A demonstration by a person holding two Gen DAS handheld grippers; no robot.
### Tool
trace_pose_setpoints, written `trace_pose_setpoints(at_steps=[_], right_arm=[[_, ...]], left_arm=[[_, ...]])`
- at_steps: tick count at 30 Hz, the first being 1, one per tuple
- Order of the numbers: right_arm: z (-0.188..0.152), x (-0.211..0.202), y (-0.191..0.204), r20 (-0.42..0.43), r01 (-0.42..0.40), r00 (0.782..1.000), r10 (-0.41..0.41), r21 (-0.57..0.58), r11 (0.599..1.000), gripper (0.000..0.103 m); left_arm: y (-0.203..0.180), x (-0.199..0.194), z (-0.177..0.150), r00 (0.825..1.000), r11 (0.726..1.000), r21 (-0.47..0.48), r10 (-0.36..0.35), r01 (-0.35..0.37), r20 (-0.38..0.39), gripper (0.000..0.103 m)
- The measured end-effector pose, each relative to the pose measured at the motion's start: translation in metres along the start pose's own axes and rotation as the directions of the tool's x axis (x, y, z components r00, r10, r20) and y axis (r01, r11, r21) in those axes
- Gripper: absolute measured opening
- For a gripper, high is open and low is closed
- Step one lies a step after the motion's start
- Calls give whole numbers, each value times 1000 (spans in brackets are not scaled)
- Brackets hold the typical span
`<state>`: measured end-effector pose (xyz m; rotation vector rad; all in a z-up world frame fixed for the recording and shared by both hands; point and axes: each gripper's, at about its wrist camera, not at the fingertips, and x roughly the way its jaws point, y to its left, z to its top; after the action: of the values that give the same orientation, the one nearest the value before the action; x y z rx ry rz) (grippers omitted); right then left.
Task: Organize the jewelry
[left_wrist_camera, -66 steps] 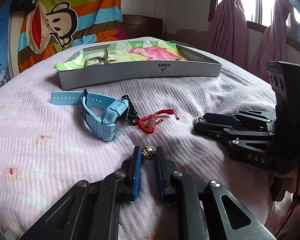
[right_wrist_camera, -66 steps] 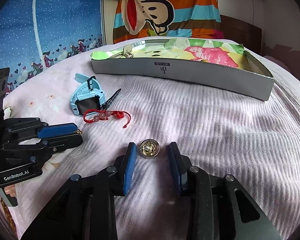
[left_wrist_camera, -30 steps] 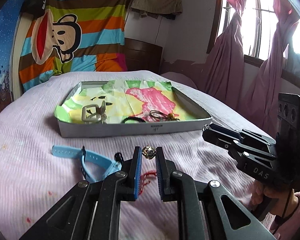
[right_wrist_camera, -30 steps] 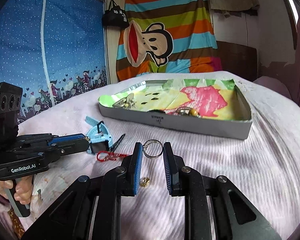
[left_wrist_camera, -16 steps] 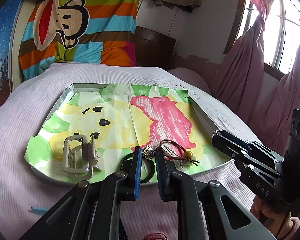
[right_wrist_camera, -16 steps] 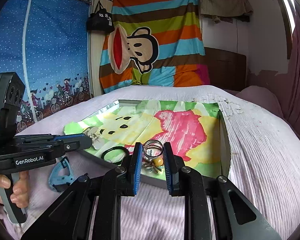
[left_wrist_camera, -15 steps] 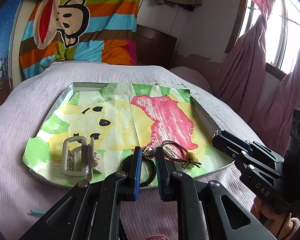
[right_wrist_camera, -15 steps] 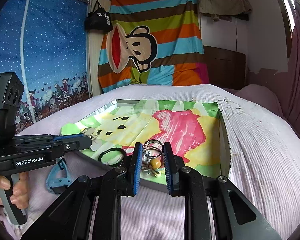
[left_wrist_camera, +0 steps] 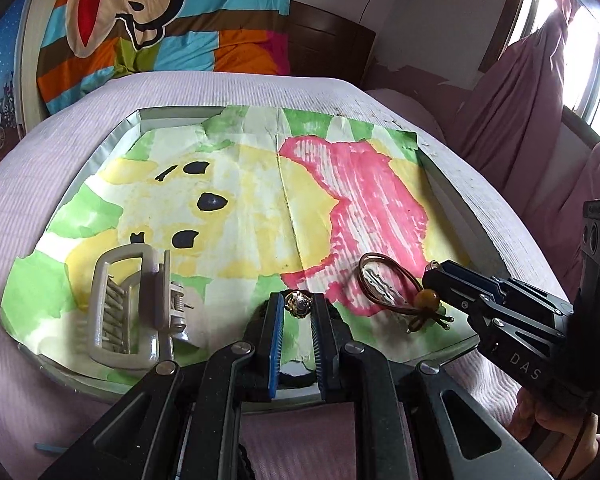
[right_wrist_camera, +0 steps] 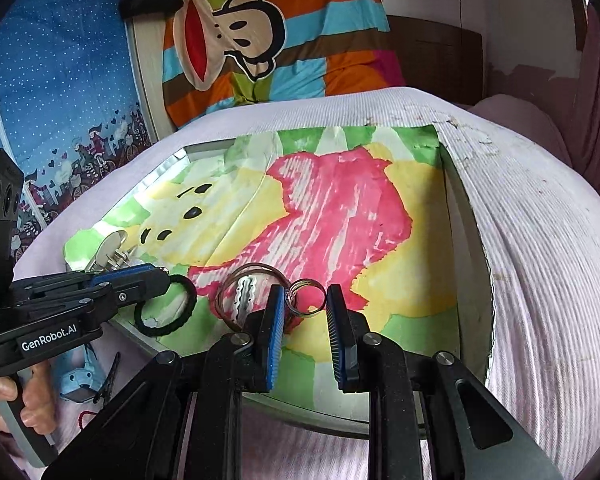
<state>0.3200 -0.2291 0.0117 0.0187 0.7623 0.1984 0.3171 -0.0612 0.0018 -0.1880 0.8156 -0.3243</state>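
A shallow grey tray (left_wrist_camera: 458, 204) (right_wrist_camera: 466, 220) lined with yellow, pink and green paper lies on the bed. My left gripper (left_wrist_camera: 298, 306) (right_wrist_camera: 162, 276) hovers over the tray's near edge, shut on a small gold charm (left_wrist_camera: 298, 305). My right gripper (right_wrist_camera: 306, 296) (left_wrist_camera: 432, 274) hangs over the near right part of the tray, shut on a metal ring (right_wrist_camera: 306, 297). Inside the tray lie a beige claw hair clip (left_wrist_camera: 128, 304) (right_wrist_camera: 108, 252), a brown hair tie with an amber bead (left_wrist_camera: 388, 288) (right_wrist_camera: 240, 296) and a black hair tie (right_wrist_camera: 166, 308), which my left fingers partly hide in the left wrist view.
A blue watch (right_wrist_camera: 80, 376) and a red cord bracelet (right_wrist_camera: 84, 416) lie on the pink bedspread (right_wrist_camera: 540, 280) in front of the tray's left corner. A hand (right_wrist_camera: 24, 400) grips the left tool's handle. A striped cartoon blanket (left_wrist_camera: 160, 20) hangs behind the bed.
Both grippers have travelled forward from the bedspread to above the tray's near part, each keeping its hold. The tray now fills both views; the watch has dropped out of the left wrist view.
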Motion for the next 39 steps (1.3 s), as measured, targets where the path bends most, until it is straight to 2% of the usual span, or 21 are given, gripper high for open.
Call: trace_pose_setpoints(at_steps=[7, 11, 13, 16, 18, 20, 22, 26, 28, 30, 32, 34, 39], right_arm=[[-2, 10, 0, -33, -2, 999, 2, 6, 1000, 20], [-3, 4, -3, -4, 11, 1000, -11, 12, 1000, 31], [-4, -6, -4, 29, 13, 999, -14, 14, 1000, 32], [-8, -23, -3, 97, 24, 995, -24, 9, 1000, 42], [-11, -36, -4, 145, 23, 989, -24, 11, 1000, 47], [-14, -49, -5, 191, 28, 981, -31, 17, 999, 54], [-19, -62, -5, 241, 28, 970, -32, 21, 999, 59], [-29, -91, -7, 339, 25, 940, -37, 42, 999, 75], [-35, -104, -6, 385, 23, 922, -39, 47, 999, 81], [-40, -117, -4, 427, 19, 903, -37, 47, 999, 85], [-46, -129, -3, 462, 24, 886, -46, 52, 998, 96], [-52, -141, 0, 496, 24, 867, -45, 49, 999, 101], [-66, -163, 12, 541, 42, 840, -45, 17, 999, 102]], left_arm=[[-3, -4, -1, 1000, 1000, 4, -16, 16, 13, 13], [-2, -11, -3, 999, 1000, -5, -15, 15, 38, 13], [-1, -17, -4, 998, 1000, -14, -20, 21, 64, 14], [-2, -29, -6, 994, 999, -23, -28, 31, 108, 28], [-4, -39, -9, 988, 999, -20, -32, 35, 153, 52], [-7, -51, -12, 978, 1000, -7, -19, 21, 207, 58], [-10, -62, -15, 972, 1000, 13, -11, 8, 237, 59], [-12, -87, -26, 947, 999, 27, 14, -24, 321, 83], [-12, -99, -31, 933, 999, 35, 14, -29, 358, 86], [-12, -110, -37, 923, 999, 33, 27, -42, 385, 96], [-10, -120, -43, 909, 998, 20, 43, -56, 415, 103], [-7, -129, -50, 898, 998, 13, 46, -57, 437, 103], [-1, -144, -67, 884, 997, -3, 67, -74, 462, 103]])
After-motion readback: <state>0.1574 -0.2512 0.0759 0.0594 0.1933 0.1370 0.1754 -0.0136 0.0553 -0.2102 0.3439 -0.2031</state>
